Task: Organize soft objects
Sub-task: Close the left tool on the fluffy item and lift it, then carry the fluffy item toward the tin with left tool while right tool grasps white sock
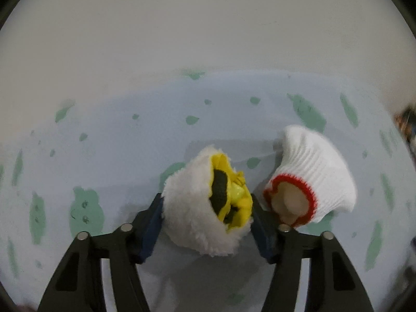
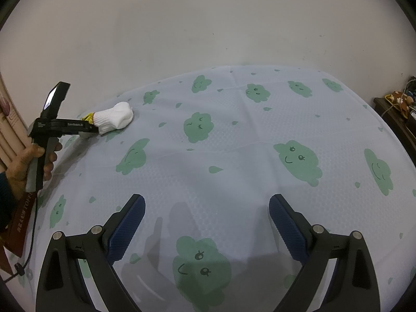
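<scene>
Fluffy yellow-lined mitt [image 1: 200, 208] pinched in left claw [image 1: 206, 223], just beside white knit glove [image 1: 314, 169] at bed [image 2: 234, 161] far-left edge. Right claw [image 2: 206, 231] wide, empty. Probably mid-placement; next, release beside glove.

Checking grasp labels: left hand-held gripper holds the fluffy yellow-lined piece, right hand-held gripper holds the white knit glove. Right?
Half right. The left hand-held gripper does grip the fluffy yellow-lined piece. The right hand-held gripper is open and empty in the right wrist view; the white knit glove lies on the sheet.
</scene>
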